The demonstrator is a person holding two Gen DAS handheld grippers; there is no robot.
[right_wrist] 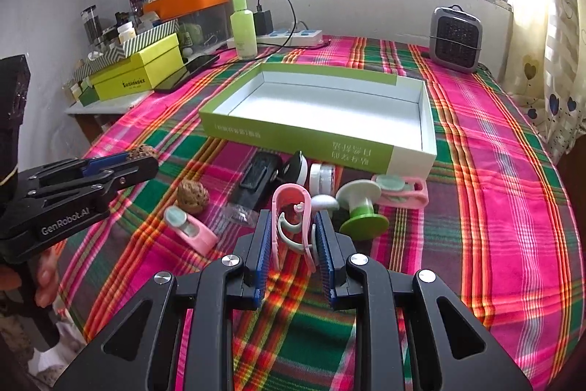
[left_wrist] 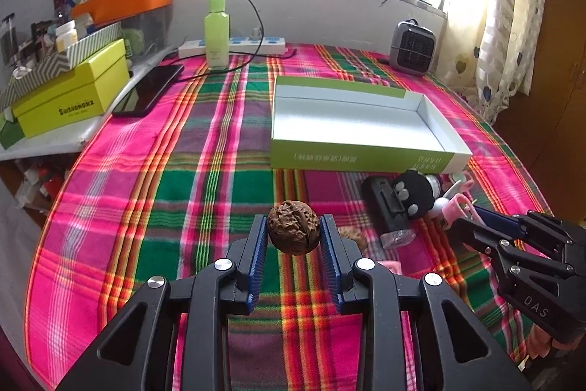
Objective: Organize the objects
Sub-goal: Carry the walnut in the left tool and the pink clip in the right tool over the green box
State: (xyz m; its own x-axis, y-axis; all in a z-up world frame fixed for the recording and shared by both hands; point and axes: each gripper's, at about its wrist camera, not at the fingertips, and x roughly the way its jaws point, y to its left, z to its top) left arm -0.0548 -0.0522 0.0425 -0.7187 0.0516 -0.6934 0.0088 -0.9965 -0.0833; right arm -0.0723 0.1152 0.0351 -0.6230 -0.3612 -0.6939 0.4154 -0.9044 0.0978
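Note:
A brown walnut (left_wrist: 293,231) hangs above the plaid cloth with my left gripper (left_wrist: 293,218) shut on it. The right wrist view shows that gripper (right_wrist: 141,159) at the left with the walnut (right_wrist: 144,151) at its tip. My right gripper (right_wrist: 293,214) is shut on a pink clip (right_wrist: 291,198); it appears at the right edge of the left wrist view (left_wrist: 463,220). A second walnut (right_wrist: 192,196) lies on the cloth. An open green and white box (right_wrist: 293,134) (left_wrist: 359,160) sits beyond the pile, nothing inside it.
Near the box front lie a black device (right_wrist: 256,178), another pink clip (right_wrist: 190,229), a green and white spool (right_wrist: 360,211) and a pink holder (right_wrist: 403,191). A heater (left_wrist: 414,48), green bottle (left_wrist: 217,32), power strip (left_wrist: 271,43) and phone (left_wrist: 150,90) stand farther back.

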